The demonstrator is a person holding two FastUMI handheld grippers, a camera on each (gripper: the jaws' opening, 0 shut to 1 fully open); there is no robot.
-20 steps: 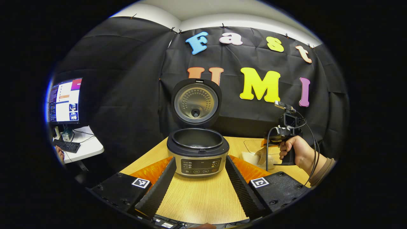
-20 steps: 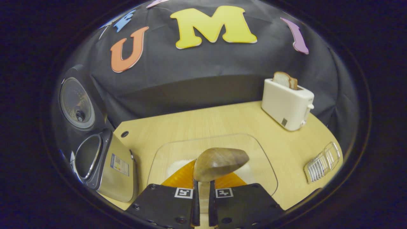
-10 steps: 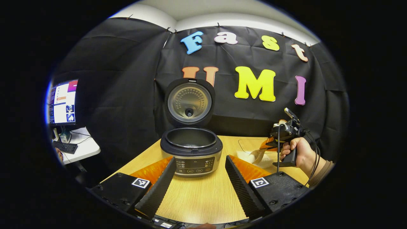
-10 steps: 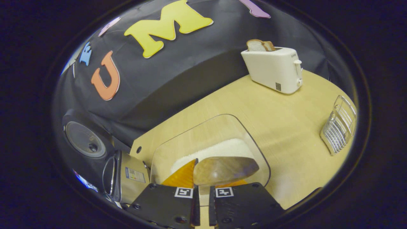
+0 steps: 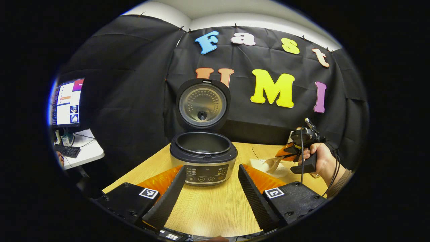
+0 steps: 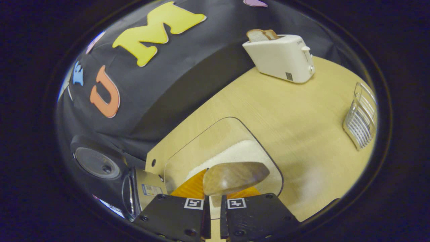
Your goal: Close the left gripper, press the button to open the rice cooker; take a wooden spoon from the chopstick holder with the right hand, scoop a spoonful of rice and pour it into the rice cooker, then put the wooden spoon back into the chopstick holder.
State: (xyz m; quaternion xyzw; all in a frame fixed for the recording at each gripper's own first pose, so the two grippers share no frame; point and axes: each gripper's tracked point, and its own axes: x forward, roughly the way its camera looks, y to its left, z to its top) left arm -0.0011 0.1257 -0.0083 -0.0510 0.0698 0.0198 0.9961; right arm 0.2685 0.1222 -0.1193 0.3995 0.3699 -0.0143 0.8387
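The rice cooker (image 5: 203, 158) stands at the table's middle with its lid (image 5: 202, 105) raised and the pot dark inside. My left gripper (image 5: 211, 168) hovers open just in front of it, one finger on each side of the control panel. In the left gripper view, a hand (image 5: 320, 161) holds my right gripper (image 5: 291, 152) to the right. It is shut on the wooden spoon (image 6: 235, 176), whose bowl hangs tilted over the white rice (image 6: 240, 153) in a clear container (image 6: 201, 148). A clear ribbed chopstick holder (image 6: 361, 119) sits at the far right.
A white toaster (image 6: 280, 57) with bread slices stands at the back right of the wooden table (image 6: 295, 111). The cooker's side (image 6: 144, 193) is close to the container's left. A monitor (image 5: 65, 104) and keyboard sit on a side desk at the far left.
My right gripper has rolled and dropped lower with the spoon, bringing the bowl closer over the rice. The left gripper has stayed open, drifting only slightly before the cooker.
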